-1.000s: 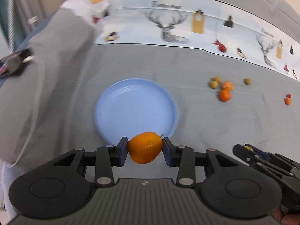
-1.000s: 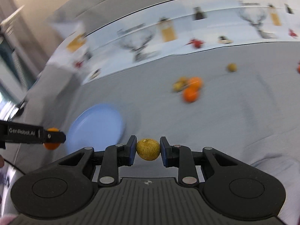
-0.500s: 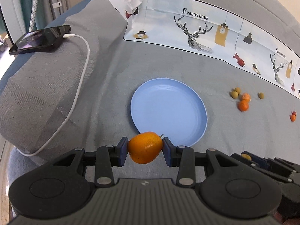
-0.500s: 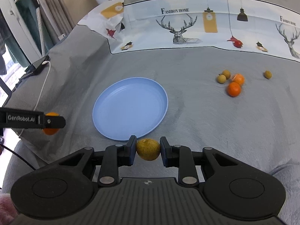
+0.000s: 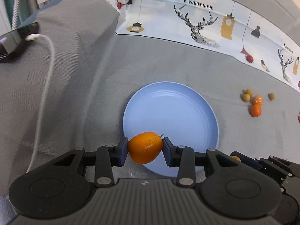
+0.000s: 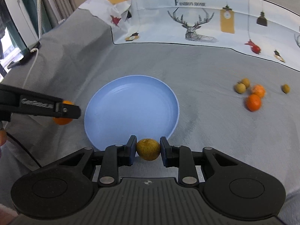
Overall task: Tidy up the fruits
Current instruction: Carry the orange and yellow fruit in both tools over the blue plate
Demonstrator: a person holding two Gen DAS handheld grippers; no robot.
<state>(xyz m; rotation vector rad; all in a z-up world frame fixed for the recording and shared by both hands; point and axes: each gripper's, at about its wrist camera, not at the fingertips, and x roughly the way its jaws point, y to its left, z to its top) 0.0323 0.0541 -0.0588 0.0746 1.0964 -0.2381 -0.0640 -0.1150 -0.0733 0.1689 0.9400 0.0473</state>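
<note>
My left gripper (image 5: pixel 145 149) is shut on an orange kumquat (image 5: pixel 145 147) and holds it over the near rim of the blue plate (image 5: pixel 174 112). My right gripper (image 6: pixel 148 150) is shut on a brownish-green longan (image 6: pixel 148 149) just in front of the plate's near rim (image 6: pixel 131 103). In the right wrist view the left gripper (image 6: pixel 64 110) with its kumquat (image 6: pixel 61 121) sits left of the plate. Loose fruit lies to the right: two oranges (image 6: pixel 253 102) and longans (image 6: pixel 240 88). The plate holds nothing.
A phone (image 5: pixel 13 37) with a white charging cable (image 5: pixel 46 71) lies at the far left on the grey cloth. A printed deer-pattern cloth (image 5: pixel 202 24) runs along the back. One more longan (image 6: pixel 285 88) lies far right.
Both grippers have moved forward toward the plate, each still holding its fruit. The plate now looks larger and closer in both views.
</note>
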